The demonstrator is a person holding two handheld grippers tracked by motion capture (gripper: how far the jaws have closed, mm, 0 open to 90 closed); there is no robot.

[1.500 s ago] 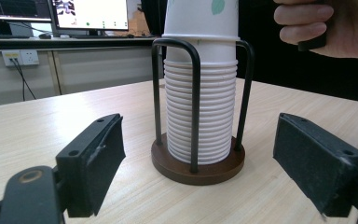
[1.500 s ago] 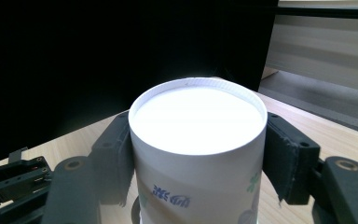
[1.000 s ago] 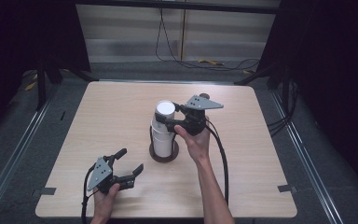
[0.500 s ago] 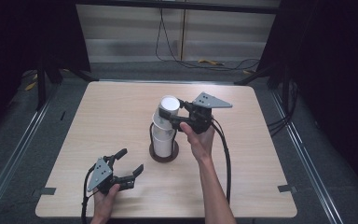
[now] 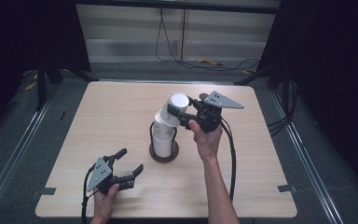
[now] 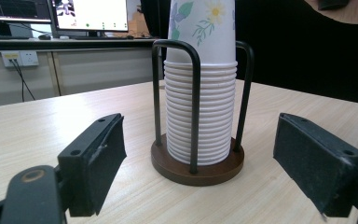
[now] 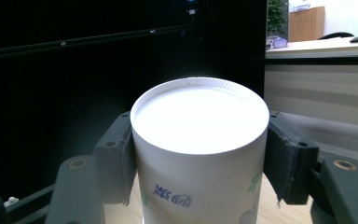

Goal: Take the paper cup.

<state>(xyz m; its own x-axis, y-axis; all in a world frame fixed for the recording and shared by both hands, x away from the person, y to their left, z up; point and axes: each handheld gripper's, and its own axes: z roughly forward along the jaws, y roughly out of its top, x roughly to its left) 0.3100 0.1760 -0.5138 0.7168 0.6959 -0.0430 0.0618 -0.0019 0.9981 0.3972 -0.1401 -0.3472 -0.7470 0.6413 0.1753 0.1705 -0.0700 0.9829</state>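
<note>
Paper cup (image 5: 175, 108), white with floral print, upside down and tilted, clamped in right gripper (image 5: 182, 115) above cup stack (image 5: 164, 137) in wire holder (image 5: 163, 154); left gripper (image 5: 129, 164) near holder, jaws apart, empty.

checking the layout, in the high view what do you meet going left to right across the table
left hand-held gripper, jaws open near the front edge → stack of paper cups in its wire holder → top cup, tilted and lifted off the stack → right hand-held gripper, shut on that cup → its grey three-cornered plate
</note>
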